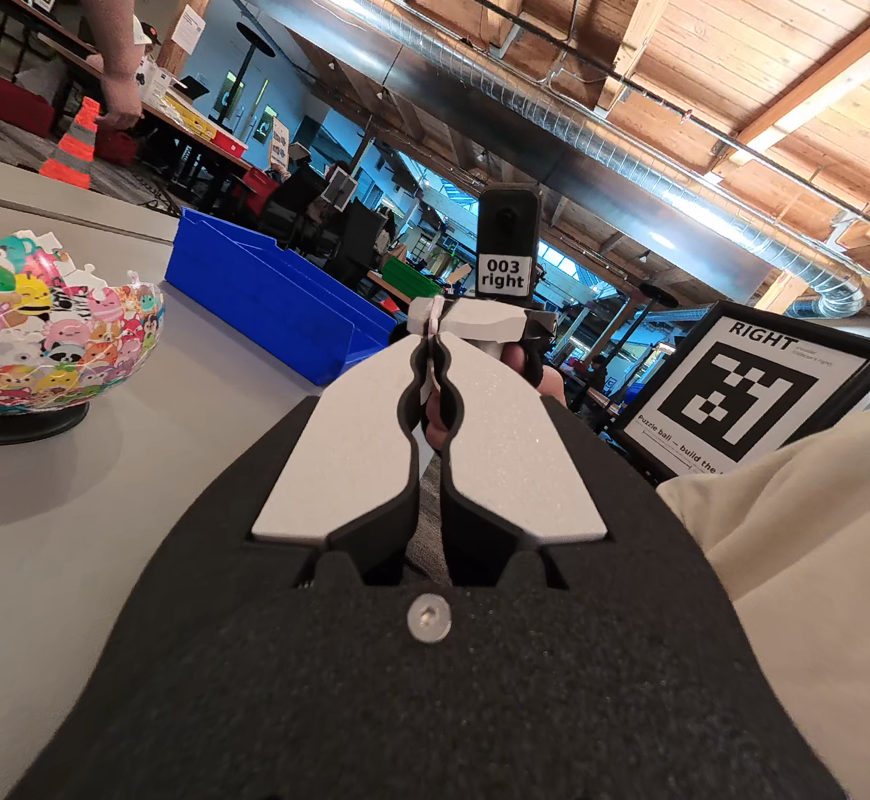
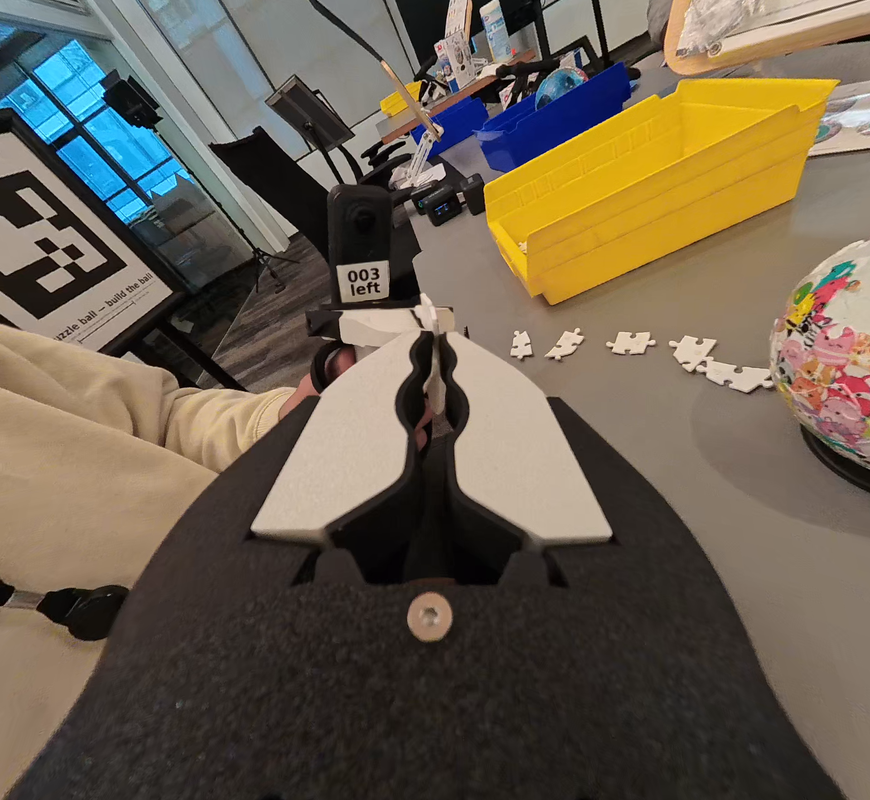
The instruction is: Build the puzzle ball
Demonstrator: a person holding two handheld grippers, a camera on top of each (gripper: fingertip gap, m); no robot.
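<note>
My left gripper (image 1: 429,344) and my right gripper (image 2: 435,339) face each other tip to tip above the table edge. Each is shut on a white puzzle piece: the left one's (image 1: 429,384), the right one's (image 2: 437,382). The pieces meet at the tips; I cannot tell if they are joined. The right gripper (image 1: 435,313) shows in the left wrist view, the left gripper (image 2: 428,313) in the right wrist view. The partly built colourful puzzle ball (image 1: 70,334) (image 2: 828,363) sits on a black stand. Several loose white pieces (image 2: 631,342) lie in a row beside it.
A blue bin (image 1: 263,287) stands behind the ball in the left wrist view. A yellow bin (image 2: 659,184) stands behind the loose pieces, with more blue bins (image 2: 541,118) farther back. Framed marker signs (image 1: 748,391) (image 2: 56,250) stand off the table's edge. A cream sleeve (image 2: 94,424) is close by. The tips of both grippers are at nearly the same place. About 15 cm separates my right fingertips from the partly built colourful puzzle ball (image 2: 828,363). Look for it in the left wrist view (image 1: 105,321) too.
</note>
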